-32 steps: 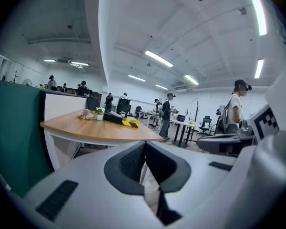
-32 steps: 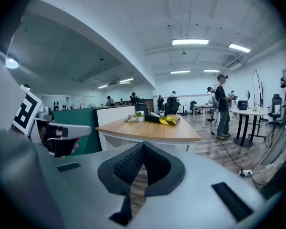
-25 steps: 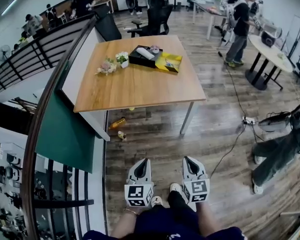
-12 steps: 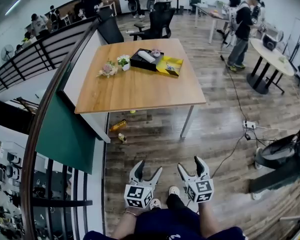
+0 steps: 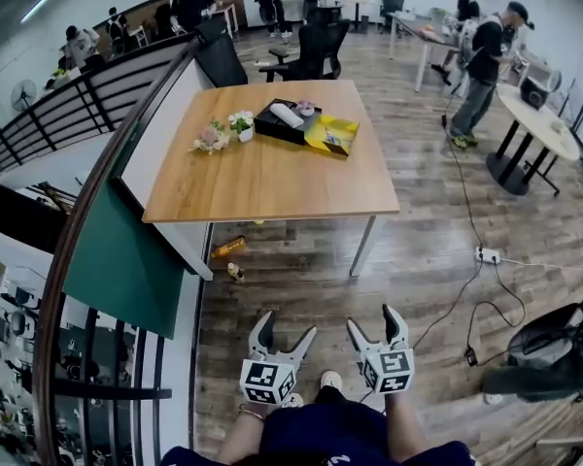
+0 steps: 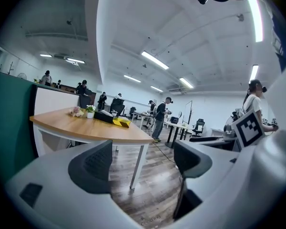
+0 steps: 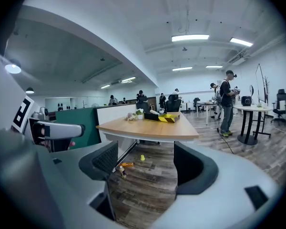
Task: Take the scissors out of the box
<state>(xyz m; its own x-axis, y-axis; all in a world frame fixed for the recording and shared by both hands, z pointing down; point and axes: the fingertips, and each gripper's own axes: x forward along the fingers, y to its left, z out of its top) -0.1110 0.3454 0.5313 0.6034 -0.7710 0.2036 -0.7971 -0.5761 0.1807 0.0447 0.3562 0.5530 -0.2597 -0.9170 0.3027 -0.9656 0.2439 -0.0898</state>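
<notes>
A black box [image 5: 284,119] stands at the far side of the wooden table [image 5: 272,183], with a white thing in it and a yellow piece [image 5: 330,132] lying against its right side. Scissors are too small to make out from here. Both grippers are low over the floor, well short of the table. The left gripper [image 5: 286,326] and the right gripper [image 5: 373,318] have their jaws opening wide, with nothing between them. Past the left gripper [image 6: 143,163], the left gripper view shows the box [image 6: 104,117] far off. The right gripper [image 7: 145,168] also looks toward the box [image 7: 152,116].
Flowers [image 5: 211,136] and a small potted plant [image 5: 239,121] sit left of the box. Two bottles [image 5: 228,247] lie on the floor under the table's near edge. A green partition [image 5: 126,250] and railing run along the left. A power strip [image 5: 489,255] with cables lies right; people stand behind.
Both grippers' jaws went from shut to wide open. The view has shifted a little toward the table, and the person's legs at lower right have left the frame.
</notes>
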